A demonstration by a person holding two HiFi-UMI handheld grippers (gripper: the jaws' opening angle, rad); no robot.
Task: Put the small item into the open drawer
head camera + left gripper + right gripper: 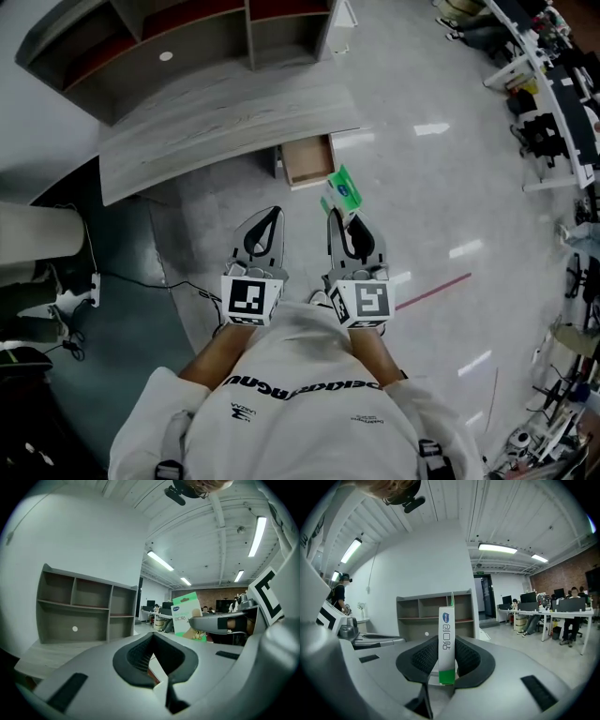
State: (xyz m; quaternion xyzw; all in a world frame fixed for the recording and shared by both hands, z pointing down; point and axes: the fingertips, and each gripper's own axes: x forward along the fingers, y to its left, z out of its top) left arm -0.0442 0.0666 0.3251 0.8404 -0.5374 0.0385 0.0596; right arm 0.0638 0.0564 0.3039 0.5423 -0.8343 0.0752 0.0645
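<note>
The small item is a flat green and white box [342, 192]. My right gripper [339, 217] is shut on it and holds it upright on its narrow edge [446, 644] between the dark pads. In the left gripper view the box [184, 616] shows to the right. The open wooden drawer [307, 161] sticks out from under the grey desk [216, 112], just beyond the box. My left gripper [273, 214] is level beside the right one; its jaws [152, 637] meet with nothing between them.
A grey shelf unit [187, 37] stands on the desk at the back. Office desks and chairs [553, 94] line the right side. Cables [141, 279] lie on the dark floor mat at the left, and a red line [431, 291] marks the pale floor.
</note>
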